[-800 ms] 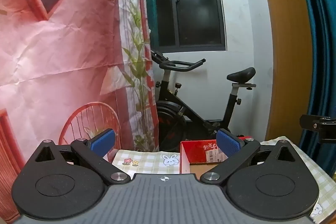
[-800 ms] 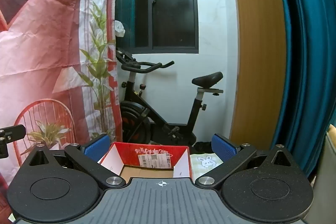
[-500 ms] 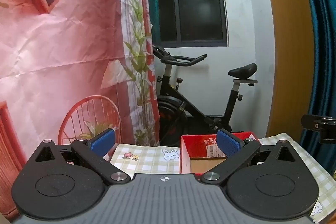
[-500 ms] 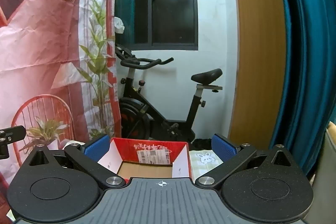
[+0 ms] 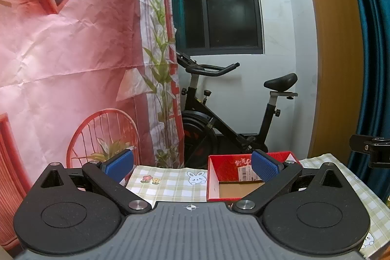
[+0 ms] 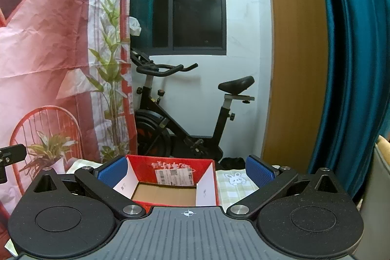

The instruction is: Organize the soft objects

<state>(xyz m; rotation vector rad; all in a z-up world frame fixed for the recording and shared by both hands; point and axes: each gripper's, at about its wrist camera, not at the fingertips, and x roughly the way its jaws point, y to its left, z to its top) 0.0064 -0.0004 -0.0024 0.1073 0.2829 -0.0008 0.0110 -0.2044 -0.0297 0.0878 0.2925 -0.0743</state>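
Observation:
An open red cardboard box with a bare brown bottom stands on a green checked tablecloth; it also shows in the right wrist view. My left gripper is open and empty, held above the cloth, with the box ahead to the right. My right gripper is open and empty, with the box straight ahead between its blue pads. No soft object is in view.
A black exercise bike stands behind the table by a white wall. A pink printed backdrop hangs at the left. A wooden door frame and teal curtain are at the right. The tablecloth also shows by the box.
Both views have tilted downward a little; more of the tablecloth and of the box's inside shows now. Both grippers have stayed open.

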